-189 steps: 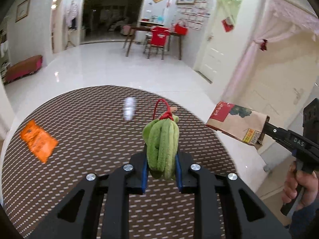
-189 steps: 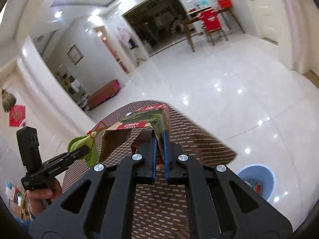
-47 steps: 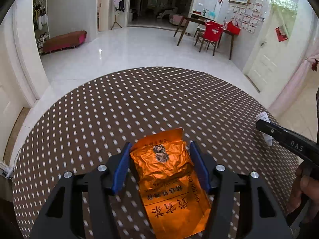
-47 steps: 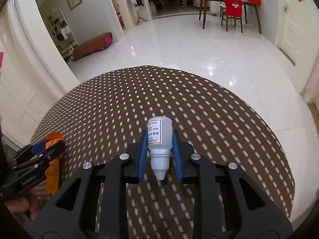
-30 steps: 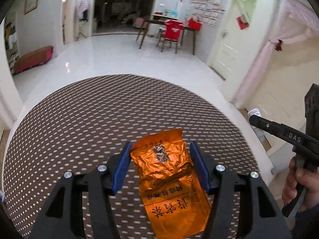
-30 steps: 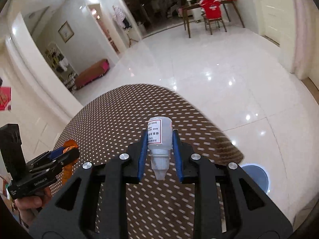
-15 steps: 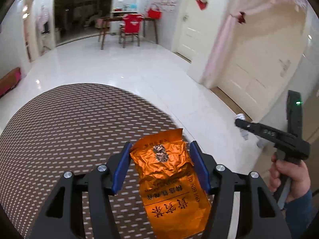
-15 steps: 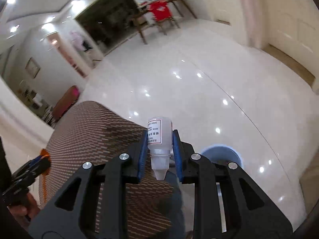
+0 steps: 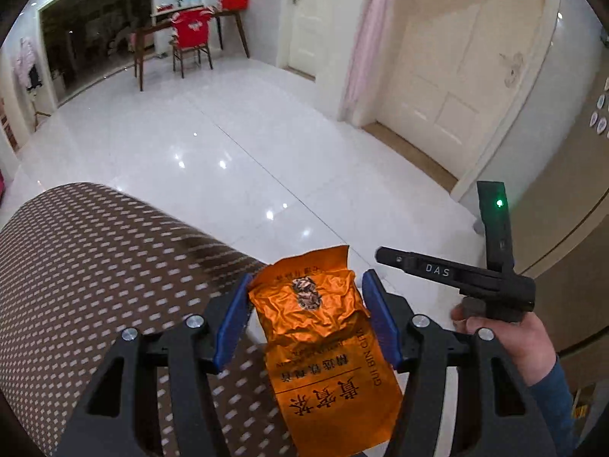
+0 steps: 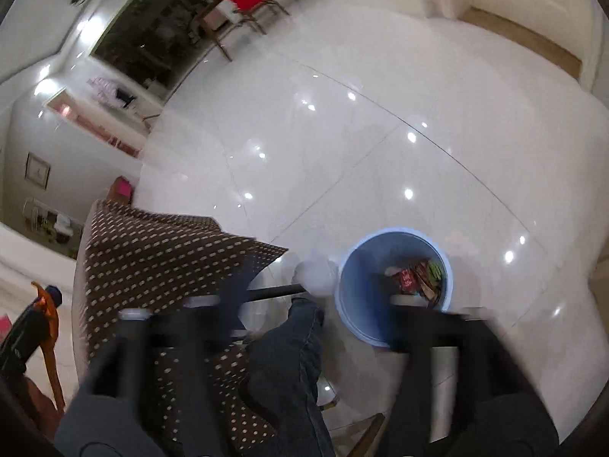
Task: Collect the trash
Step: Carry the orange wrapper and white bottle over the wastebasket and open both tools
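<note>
My left gripper (image 9: 304, 285) is shut on a crumpled orange foil packet (image 9: 323, 361), held over the table's edge. In the right wrist view the picture is blurred. My right gripper (image 10: 316, 297) has its jaws opening wide, the fingers far apart. A small white bottle (image 10: 316, 272) shows as a blur between them, free of the pads, just left of the blue bin (image 10: 354, 304) on the floor. The bin holds several wrappers (image 10: 418, 278). From the left wrist view, the right gripper (image 9: 388, 257) appears with nothing at its tip, gripped by a hand (image 9: 514, 339).
The round table with a brown dotted cloth (image 9: 95, 266) lies at lower left in both views. A leg in jeans (image 10: 297, 350) stands between table and bin. White glossy floor (image 9: 228, 160) stretches ahead, with doors (image 9: 437, 95) to the right and a chair (image 9: 190, 38) far off.
Both grippers swung right, off the table toward the floor. The right jaws sprang apart and the white bottle left the pads. The blue bin came close below.
</note>
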